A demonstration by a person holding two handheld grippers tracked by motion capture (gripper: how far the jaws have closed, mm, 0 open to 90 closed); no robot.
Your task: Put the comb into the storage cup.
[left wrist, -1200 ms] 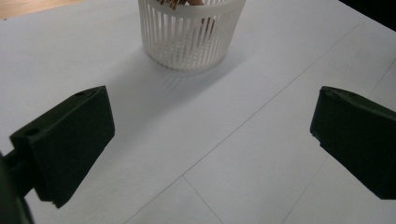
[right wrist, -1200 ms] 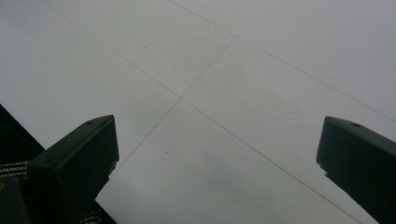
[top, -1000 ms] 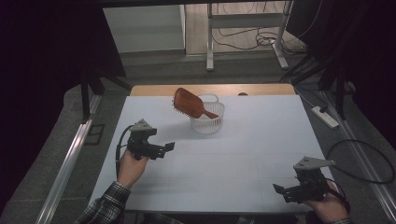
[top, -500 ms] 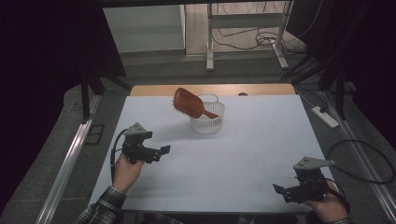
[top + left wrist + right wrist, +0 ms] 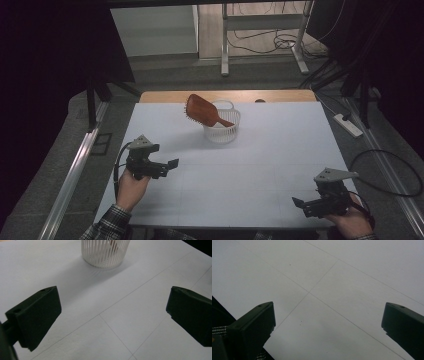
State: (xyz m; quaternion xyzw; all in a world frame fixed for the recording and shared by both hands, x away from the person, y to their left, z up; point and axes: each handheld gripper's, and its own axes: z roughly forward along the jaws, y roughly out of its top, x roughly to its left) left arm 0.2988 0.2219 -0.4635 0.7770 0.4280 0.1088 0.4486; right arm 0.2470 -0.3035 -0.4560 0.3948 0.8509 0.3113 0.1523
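High view: a white table (image 5: 260, 165) with a white slatted basket (image 5: 221, 127) toward its far edge, centre-left. A brown hairbrush (image 5: 202, 110) sits in the basket, handle down inside, paddle head leaning out over the rim toward the left. The left gripper (image 5: 167, 165) is held low over the near-left part of the table, pointing right; the right gripper (image 5: 300, 204) is held at the near-right corner, pointing left. Both are well apart from the basket and from each other.

Left gripper view: the two black jaws stand spread wide with nothing between them but bare table; the basket (image 5: 105, 252) lies ahead, near the top edge, with a sliver of the brush handle seemingly visible through the slats, though this is too small to be sure.

Right gripper view: the jaws are likewise spread wide and empty over the gridded table (image 5: 332, 285).

Step in hand, as judged: both grippers are released and idle at the near side, and the hairbrush is in the basket and untouched. Since the left gripper faces the basket, it seems the likelier one to act. The next move would call for carrying it forward, lining its spread jaws across the brush's head or neck above the rim, and closing without tipping the light basket; the right gripper could steady the rim.
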